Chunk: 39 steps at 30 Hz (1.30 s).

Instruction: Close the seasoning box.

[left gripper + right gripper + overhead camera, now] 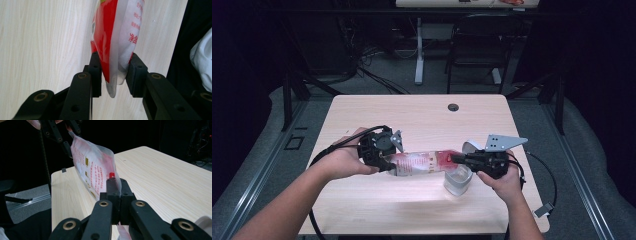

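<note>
A: Which way does your pouch (pixel 419 163) run?

B: Its long axis lies left to right, held off the table (pixel 412 115) in the near half. Your left gripper (pixel 388 162) clamps one end; in the left gripper view its pads press both faces of the red-and-white film (pixel 117 37). Your right gripper (pixel 460 159) has its jaws closed tight on the other end, where the red print is; the right gripper view shows the pouch (pixel 93 167) stretching away from that pinch.

A: And around it?

B: A clear glass (pixel 458 180) stands just below your right gripper, near the right near corner. The far half of the table is bare wood, with a small cable hole (pixel 453 107) by the far edge. The near edge lies close under your forearms.
</note>
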Each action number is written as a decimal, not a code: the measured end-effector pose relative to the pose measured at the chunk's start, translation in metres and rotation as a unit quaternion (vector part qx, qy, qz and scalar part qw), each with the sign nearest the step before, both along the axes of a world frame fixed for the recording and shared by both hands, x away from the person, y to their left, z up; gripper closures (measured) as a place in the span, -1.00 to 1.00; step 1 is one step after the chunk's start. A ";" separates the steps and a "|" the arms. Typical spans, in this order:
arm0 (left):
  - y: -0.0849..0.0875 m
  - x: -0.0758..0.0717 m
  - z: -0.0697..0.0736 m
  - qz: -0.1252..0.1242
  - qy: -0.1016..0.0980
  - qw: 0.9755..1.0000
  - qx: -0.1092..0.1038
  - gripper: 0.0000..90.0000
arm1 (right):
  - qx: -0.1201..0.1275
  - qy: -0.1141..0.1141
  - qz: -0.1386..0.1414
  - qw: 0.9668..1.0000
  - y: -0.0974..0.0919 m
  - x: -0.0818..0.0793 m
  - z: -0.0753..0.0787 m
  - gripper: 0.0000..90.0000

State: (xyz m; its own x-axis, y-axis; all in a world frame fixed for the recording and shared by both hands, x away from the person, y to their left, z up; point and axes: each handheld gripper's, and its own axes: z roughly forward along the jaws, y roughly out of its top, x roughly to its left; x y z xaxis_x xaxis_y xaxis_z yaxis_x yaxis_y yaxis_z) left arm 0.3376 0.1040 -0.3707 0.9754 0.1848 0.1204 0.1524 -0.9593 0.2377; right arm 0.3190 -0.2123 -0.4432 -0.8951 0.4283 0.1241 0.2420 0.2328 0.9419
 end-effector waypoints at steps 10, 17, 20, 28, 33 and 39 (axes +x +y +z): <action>-0.006 0.001 0.007 -0.006 -0.005 1.000 -0.002 0.55 | 0.007 0.002 0.000 1.000 -0.007 0.001 0.001 1.00; -0.011 0.002 0.014 -0.012 -0.010 1.000 -0.002 0.56 | 0.020 -0.001 -0.007 1.000 -0.013 0.001 0.001 1.00; -0.014 0.003 0.016 -0.015 -0.011 1.000 -0.002 0.56 | 0.022 -0.003 -0.011 1.000 -0.015 0.001 0.002 1.00; -0.023 0.005 0.015 -0.020 -0.014 1.000 0.001 0.56 | 0.011 0.000 -0.018 1.000 -0.023 0.001 0.001 1.00; -0.028 0.006 0.017 -0.024 -0.013 1.000 0.002 0.57 | 0.011 0.004 -0.019 1.000 -0.028 0.001 0.000 1.00; -0.040 0.005 0.019 -0.031 -0.015 0.999 0.004 0.57 | 0.020 0.011 -0.028 0.999 -0.038 0.000 -0.006 1.00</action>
